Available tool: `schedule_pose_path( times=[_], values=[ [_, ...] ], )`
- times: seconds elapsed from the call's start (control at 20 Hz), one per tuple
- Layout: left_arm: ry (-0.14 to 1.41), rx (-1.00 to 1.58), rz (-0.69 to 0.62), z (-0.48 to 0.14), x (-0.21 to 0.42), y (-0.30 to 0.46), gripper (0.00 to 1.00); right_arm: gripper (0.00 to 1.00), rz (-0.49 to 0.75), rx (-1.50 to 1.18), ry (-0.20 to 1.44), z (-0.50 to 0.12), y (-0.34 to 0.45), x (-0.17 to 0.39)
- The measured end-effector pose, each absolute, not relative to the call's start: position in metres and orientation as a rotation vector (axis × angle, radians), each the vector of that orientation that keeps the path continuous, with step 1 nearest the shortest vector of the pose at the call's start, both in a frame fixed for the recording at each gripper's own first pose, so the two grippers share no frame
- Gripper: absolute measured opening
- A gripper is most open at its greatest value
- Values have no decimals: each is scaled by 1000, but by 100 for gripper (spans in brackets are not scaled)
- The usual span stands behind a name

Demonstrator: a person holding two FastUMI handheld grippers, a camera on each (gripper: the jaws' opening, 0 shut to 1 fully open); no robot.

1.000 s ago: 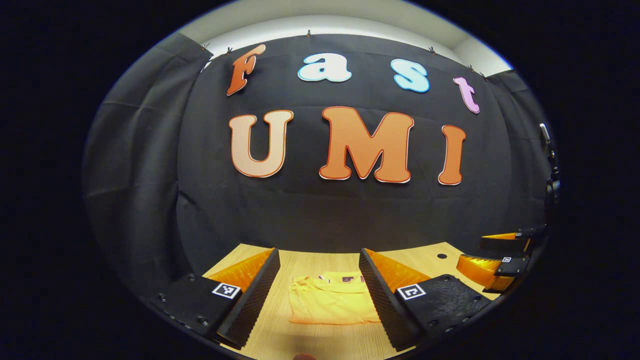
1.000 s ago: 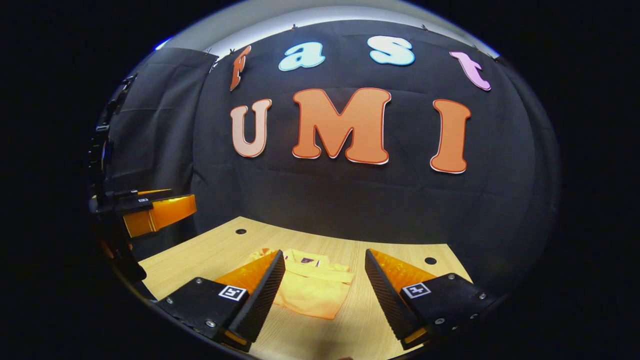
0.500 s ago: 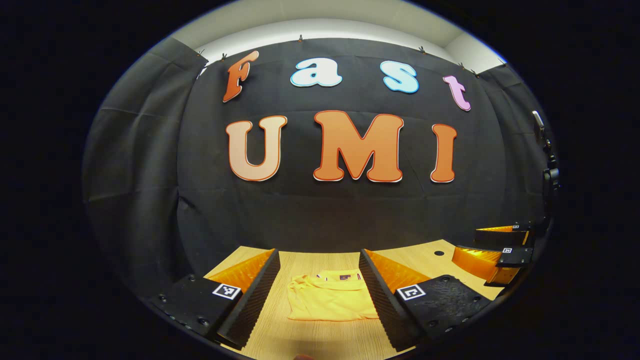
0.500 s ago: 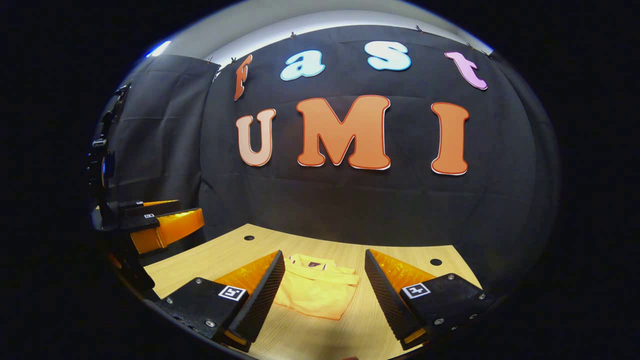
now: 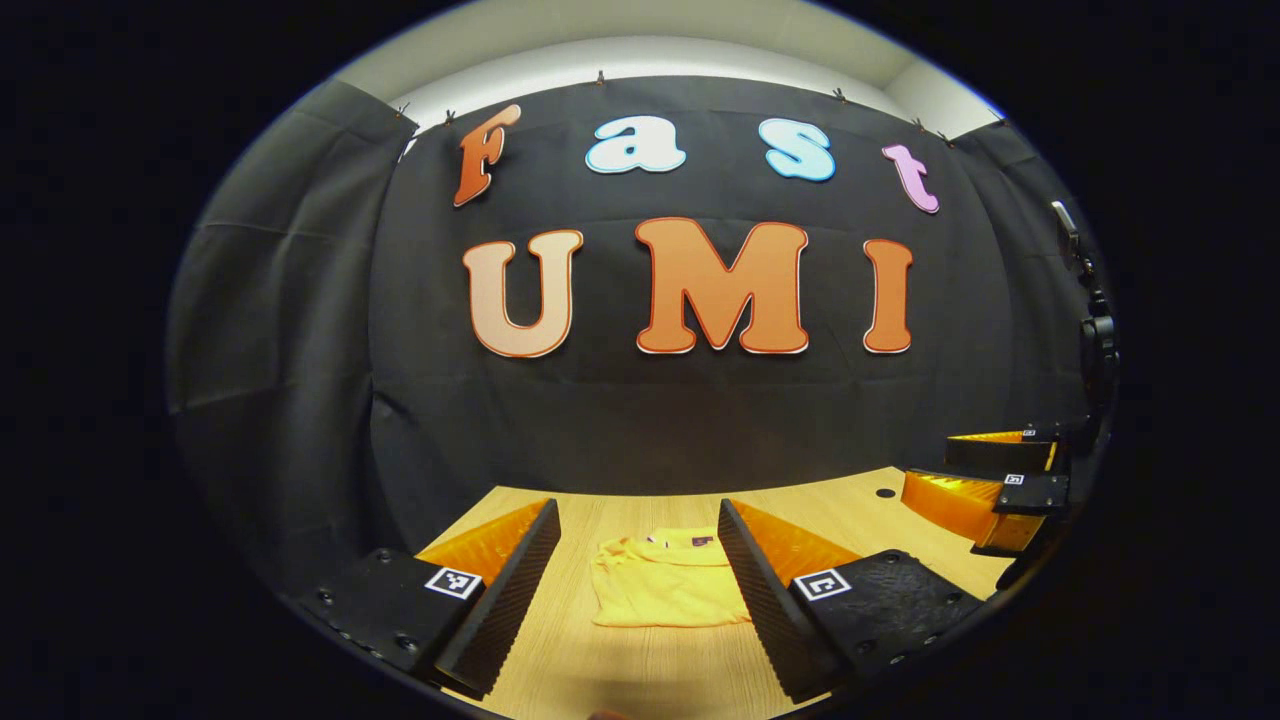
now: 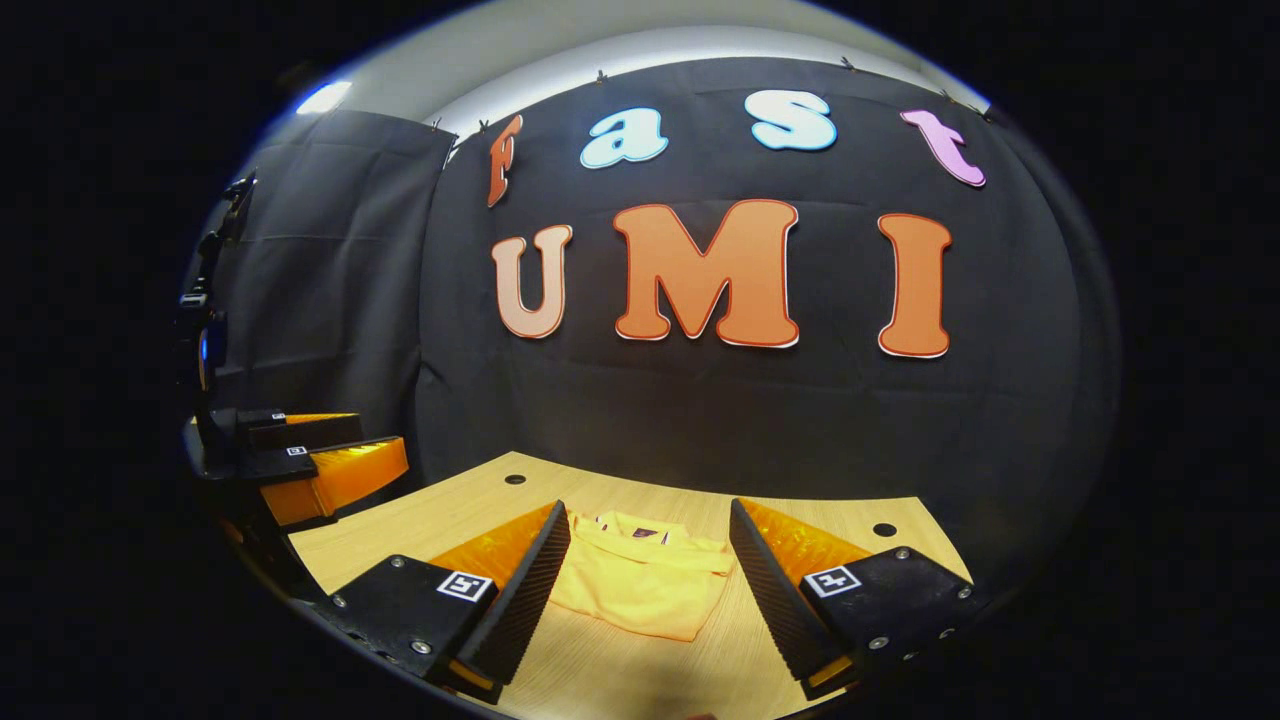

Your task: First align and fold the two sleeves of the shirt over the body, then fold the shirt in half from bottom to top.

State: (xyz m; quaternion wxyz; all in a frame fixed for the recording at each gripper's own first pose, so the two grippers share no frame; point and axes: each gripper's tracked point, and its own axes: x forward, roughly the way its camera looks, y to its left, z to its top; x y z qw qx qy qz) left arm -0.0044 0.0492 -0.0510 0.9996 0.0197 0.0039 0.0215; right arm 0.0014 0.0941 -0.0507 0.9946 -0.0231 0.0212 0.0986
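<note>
Low at centre frame in both views, on the wooden table (image 5: 640,660), the folded yellow shirt (image 5: 665,595) is seen slightly farther off than a second ago, both grippers (image 5: 635,585) (image 6: 650,590) held apart and empty, folding judged complete.

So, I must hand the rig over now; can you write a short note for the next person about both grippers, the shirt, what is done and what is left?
Left gripper: open, holding nothing, raised above the table.
Right gripper: open, holding nothing, also raised above the table.
Shirt: yellow, lies on the wooden table as a compact folded packet, collar toward the booth wall; neither gripper touches it.
Done: sleeves appear folded in, and the shirt looks folded bottom to top.
Left: probably nothing; just check that the edges line up.
</note>
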Motion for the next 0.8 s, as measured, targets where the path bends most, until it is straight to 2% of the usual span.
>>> schedule_pose_path(
  times=[0.8],
  values=[
    [11,24,-40,-58,13,55,97,97,36,-3,52,-45,91,-1]
  ],
)
